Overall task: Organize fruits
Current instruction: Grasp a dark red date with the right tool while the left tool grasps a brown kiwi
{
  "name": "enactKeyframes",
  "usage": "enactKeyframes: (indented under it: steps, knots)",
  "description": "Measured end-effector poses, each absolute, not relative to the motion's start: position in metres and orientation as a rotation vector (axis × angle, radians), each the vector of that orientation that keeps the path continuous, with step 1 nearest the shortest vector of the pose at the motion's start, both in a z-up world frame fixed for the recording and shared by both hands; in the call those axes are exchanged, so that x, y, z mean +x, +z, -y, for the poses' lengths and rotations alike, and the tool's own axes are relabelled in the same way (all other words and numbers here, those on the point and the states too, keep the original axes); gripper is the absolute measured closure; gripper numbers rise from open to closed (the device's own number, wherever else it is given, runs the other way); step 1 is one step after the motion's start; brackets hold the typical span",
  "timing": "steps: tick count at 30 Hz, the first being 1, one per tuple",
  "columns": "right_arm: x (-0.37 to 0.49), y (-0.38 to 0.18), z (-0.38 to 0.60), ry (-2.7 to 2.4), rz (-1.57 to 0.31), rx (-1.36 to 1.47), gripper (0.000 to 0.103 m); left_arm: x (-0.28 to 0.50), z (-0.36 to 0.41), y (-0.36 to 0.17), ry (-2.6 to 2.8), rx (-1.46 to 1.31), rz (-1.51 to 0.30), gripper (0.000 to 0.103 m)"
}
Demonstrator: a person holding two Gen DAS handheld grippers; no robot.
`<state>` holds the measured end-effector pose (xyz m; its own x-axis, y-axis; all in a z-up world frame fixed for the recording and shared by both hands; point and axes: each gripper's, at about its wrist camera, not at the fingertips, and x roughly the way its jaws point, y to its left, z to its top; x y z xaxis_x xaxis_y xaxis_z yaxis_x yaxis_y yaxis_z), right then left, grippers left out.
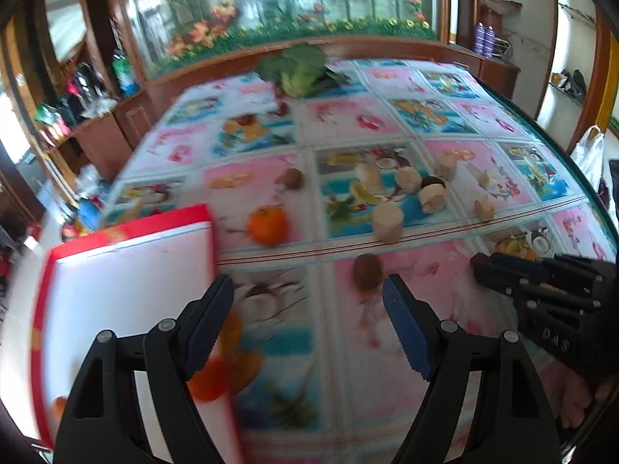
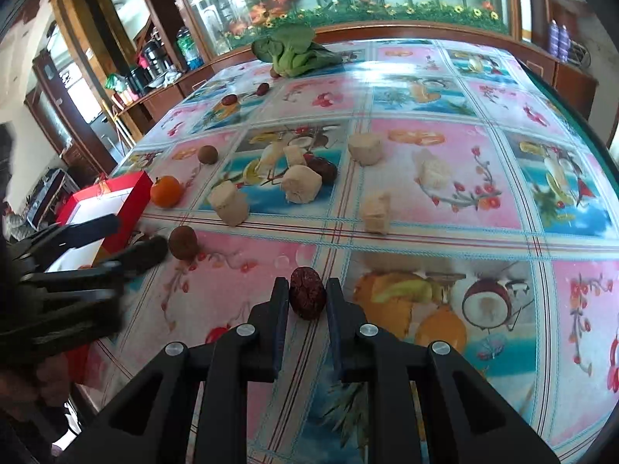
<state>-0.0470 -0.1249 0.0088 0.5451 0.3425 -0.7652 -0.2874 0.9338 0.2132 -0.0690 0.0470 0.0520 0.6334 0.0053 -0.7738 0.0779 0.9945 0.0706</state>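
Note:
My right gripper [image 2: 307, 290] is shut on a dark red date [image 2: 307, 297], held just above the table; it also shows at the right of the left wrist view [image 1: 503, 270]. My left gripper [image 1: 309, 294] is open and empty beside a red box with a white inside [image 1: 123, 294]; it shows at the left of the right wrist view [image 2: 131, 239]. A brown kiwi [image 1: 367, 270] lies just ahead of its right finger. An orange [image 1: 268, 224] and another kiwi [image 1: 292, 178] lie farther out. More dates [image 2: 323, 168] sit among the pale chunks.
Several pale beige cut chunks [image 2: 229, 203] are scattered mid-table on the fruit-print cloth [image 2: 445, 201]. A green leafy vegetable [image 2: 294, 54] lies at the far edge. Two small dates [image 2: 229, 99] lie near it. Wooden cabinets and a glass panel stand behind.

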Motion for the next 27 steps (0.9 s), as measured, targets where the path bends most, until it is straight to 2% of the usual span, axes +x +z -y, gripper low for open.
enactKeyframes:
  steps: [2, 4, 6, 8, 12, 19, 21, 27]
  knots:
    - [-0.047, 0.01, 0.123, 0.371, -0.92, 0.049, 0.085, -0.057, -0.04, 0.041, -0.044, 0.1, -0.925, 0.024]
    - [-0.042, 0.009, 0.122, 0.376, -0.924, 0.054, 0.085, -0.051, -0.035, 0.034, -0.074, 0.092, -0.946, 0.029]
    - [-0.04, 0.009, 0.121, 0.377, -0.925, 0.053, 0.085, -0.045, -0.032, 0.027, -0.084, 0.085, -0.972, 0.039]
    - [-0.039, 0.009, 0.121, 0.378, -0.926, 0.05, 0.085, -0.041, -0.031, 0.022, -0.097, 0.074, -0.987, 0.04]
    - [-0.039, 0.009, 0.12, 0.376, -0.926, 0.046, 0.085, -0.033, -0.031, 0.017, -0.115, 0.049, -1.001, 0.056]
    - [-0.04, 0.009, 0.118, 0.379, -0.913, 0.039, 0.085, -0.036, -0.028, 0.017, -0.141, 0.051, -0.988, 0.071]
    - [-0.04, 0.009, 0.119, 0.379, -0.91, 0.044, 0.085, -0.037, -0.03, 0.017, -0.131, 0.046, -0.981, 0.078]
    - [-0.044, 0.016, 0.12, 0.373, -0.856, 0.055, 0.085, -0.041, -0.038, 0.019, -0.133, 0.001, -0.98, 0.078]
